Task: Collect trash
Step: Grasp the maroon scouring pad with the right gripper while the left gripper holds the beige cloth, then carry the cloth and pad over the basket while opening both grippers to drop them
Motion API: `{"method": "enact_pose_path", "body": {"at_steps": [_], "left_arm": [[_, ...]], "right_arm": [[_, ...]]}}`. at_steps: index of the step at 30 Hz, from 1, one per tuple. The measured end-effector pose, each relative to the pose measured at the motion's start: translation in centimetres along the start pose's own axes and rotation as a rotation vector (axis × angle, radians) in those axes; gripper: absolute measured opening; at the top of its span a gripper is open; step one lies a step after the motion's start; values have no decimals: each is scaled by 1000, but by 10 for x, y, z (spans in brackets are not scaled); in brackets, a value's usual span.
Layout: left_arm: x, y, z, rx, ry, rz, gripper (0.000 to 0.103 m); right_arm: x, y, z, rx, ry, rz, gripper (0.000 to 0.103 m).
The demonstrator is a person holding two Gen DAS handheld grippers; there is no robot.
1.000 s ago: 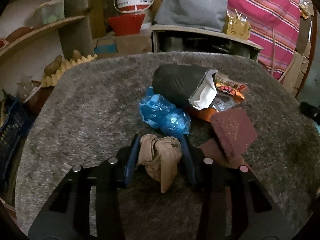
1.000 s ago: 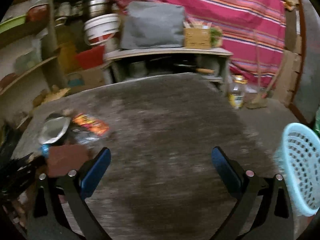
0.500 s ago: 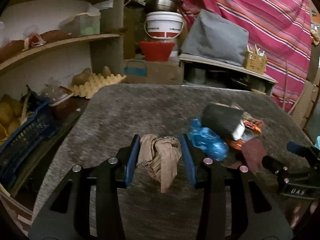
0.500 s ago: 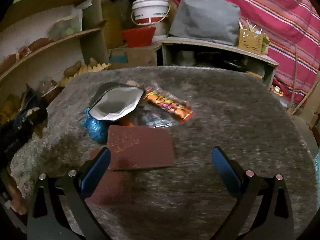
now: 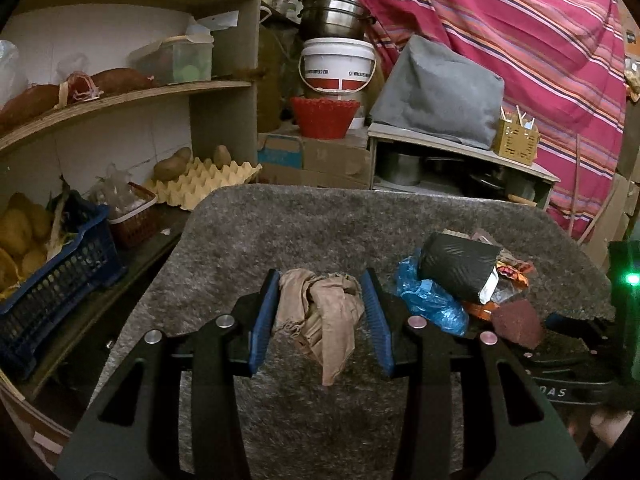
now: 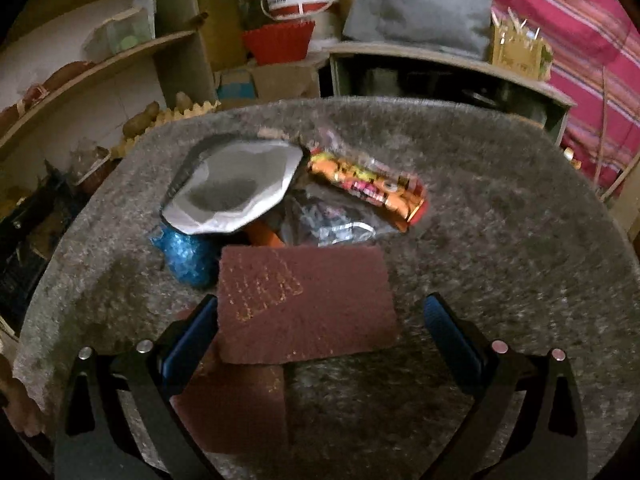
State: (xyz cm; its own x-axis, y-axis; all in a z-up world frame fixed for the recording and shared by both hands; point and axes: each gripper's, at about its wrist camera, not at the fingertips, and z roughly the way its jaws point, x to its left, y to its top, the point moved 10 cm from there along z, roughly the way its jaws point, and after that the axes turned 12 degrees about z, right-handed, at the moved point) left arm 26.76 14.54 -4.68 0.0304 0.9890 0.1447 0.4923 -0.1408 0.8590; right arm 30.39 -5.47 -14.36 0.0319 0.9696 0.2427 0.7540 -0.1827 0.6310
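Blue slatted crate [image 5: 60, 280], left of counter: potatoes. Egg tray [image 5: 204, 182]: two potatoes. Counter [image 5: 280, 232]: grey felt-like cover. Left gripper [image 5: 320, 312]: blue pads clamped on a crumpled beige cloth [image 5: 324, 320], held above the cover. Trash heap: black foil-lined pouch [image 6: 236, 188], crinkled blue plastic [image 6: 188, 252], orange wrapper [image 6: 368, 184], clear film. Right gripper [image 6: 316, 328]: jaws wide apart, holding nothing, a flat maroon abrasive sheet [image 6: 304, 308] between them, touching the left pad.

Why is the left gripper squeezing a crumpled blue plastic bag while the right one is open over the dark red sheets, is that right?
Not quite. The left gripper squeezes a crumpled beige cloth, as the left wrist view shows; the crumpled blue plastic bag lies on the table. The right gripper is indeed open over the dark red sheets.
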Motion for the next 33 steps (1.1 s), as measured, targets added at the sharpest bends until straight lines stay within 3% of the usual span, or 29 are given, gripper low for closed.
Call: {"method": "enact_pose_path", "body": {"at_steps": [2,3,9,17,26,33], "left_arm": [[-1,0,0,1,3,7,41],[-2,0,0,2,8,11,41],[-6,5,-5,-5,21,16,41],[-33,16,-15,-23,16,24,41],[-96,30,-25,-54,-32,58,41],[-150,40,-26,-68,-85,68,41]], "right_arm": [[1,-1,0,4,20,6,93],[1,-2,0,5,31,6,84],[-1,-2,-10,-14,52,9,84],[-37,20,-54,-138,-23,7,84],[-99,40,-110,-290,-84,47,84],[-154,45,-138,-345,-144,90,84]]}}
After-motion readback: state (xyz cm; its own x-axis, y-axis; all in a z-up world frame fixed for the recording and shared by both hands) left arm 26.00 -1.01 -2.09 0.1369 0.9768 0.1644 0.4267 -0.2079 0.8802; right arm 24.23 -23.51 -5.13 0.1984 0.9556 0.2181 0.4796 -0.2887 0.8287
